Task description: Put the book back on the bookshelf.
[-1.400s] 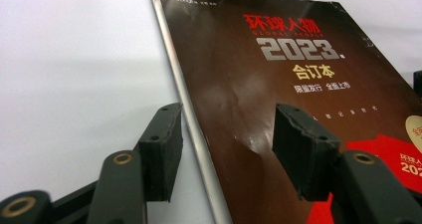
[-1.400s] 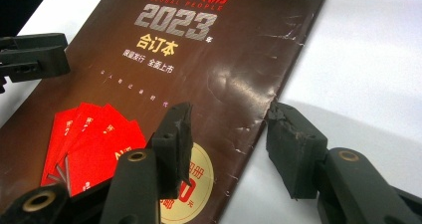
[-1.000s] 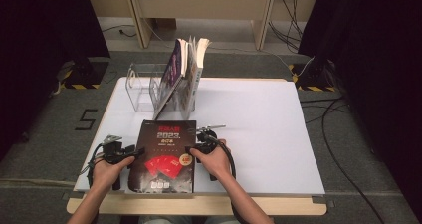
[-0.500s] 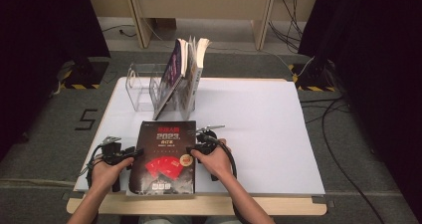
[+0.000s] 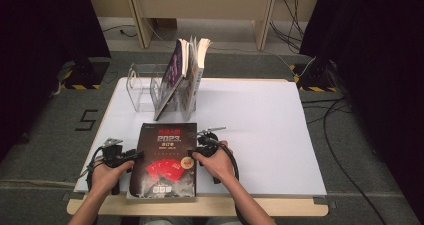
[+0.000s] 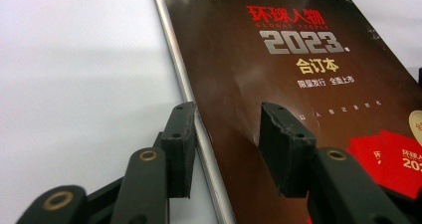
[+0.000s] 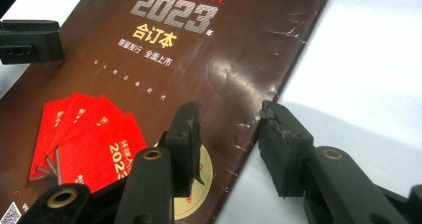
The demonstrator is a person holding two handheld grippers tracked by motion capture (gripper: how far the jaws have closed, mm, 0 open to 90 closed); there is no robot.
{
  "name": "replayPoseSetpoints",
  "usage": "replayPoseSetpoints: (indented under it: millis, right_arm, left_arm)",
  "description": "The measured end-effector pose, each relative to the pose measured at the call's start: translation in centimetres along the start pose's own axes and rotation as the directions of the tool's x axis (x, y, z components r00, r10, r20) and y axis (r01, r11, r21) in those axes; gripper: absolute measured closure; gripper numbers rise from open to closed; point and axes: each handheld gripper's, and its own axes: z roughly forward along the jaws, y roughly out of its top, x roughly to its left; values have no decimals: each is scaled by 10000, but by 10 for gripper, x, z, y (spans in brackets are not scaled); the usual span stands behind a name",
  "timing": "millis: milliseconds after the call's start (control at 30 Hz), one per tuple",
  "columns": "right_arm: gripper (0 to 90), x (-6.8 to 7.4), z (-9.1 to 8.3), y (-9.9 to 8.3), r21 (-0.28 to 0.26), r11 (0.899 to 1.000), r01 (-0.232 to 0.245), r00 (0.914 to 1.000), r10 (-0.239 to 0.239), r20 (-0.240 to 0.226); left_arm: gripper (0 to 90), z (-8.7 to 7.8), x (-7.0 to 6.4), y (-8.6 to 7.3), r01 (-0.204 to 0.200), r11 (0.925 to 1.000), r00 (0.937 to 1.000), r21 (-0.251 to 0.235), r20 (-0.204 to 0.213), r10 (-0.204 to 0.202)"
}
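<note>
A thick, dark-covered book (image 5: 165, 160) lies flat at the near edge of the white bench (image 5: 260, 125), in front of a clear rack (image 5: 142, 85) holding upright books. The left gripper (image 6: 226, 134) straddles its left edge and the right gripper (image 7: 229, 134) its right edge, jaws apart on both. It looks heavy, with a glossy, creased soft cover that may slip or flex, so gripping both long edges, probably near mid-length, seems wise.

Bright table — dark surround, cover glare
</note>
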Motion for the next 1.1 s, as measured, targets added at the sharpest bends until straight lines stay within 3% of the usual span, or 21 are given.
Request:
replayPoseSetpoints:
  millis: [333,1100]
  right_arm:
    - [618,1,-5,-5,182,9998,-2,9999,5,-160]
    - [630,6,-13,-17,502,9986,164,9991,-145,-398]
  left_arm:
    - [579,-3,-3,-2,-207,9997,9998,112,-82,207]
    - [586,-17,-8,-16,-239,9995,9997,227,116,237]
